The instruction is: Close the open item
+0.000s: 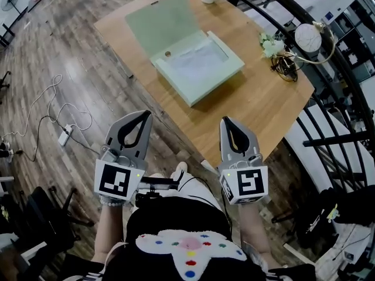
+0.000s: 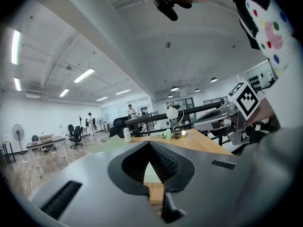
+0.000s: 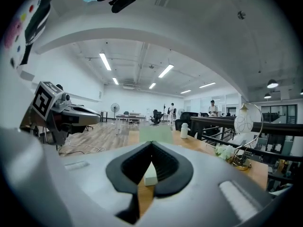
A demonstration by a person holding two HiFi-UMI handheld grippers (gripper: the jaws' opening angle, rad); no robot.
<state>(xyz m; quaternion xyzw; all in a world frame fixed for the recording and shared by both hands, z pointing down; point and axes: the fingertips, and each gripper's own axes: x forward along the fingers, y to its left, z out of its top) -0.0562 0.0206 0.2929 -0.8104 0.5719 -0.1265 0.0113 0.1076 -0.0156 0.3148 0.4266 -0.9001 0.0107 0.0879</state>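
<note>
The left claw, clenched on nothing, hangs off the counter's near edge. The open pale green box lies ahead to its right, lid flat behind. The right claw, likewise clenched empty, sits over that edge, box ahead-left. Only the gripper views show distant people; only the head view shows the box's inside.

The table is smooth light wood. The open box looks like matt pale-green card. The left gripper and right gripper are matt grey plastic.
</note>
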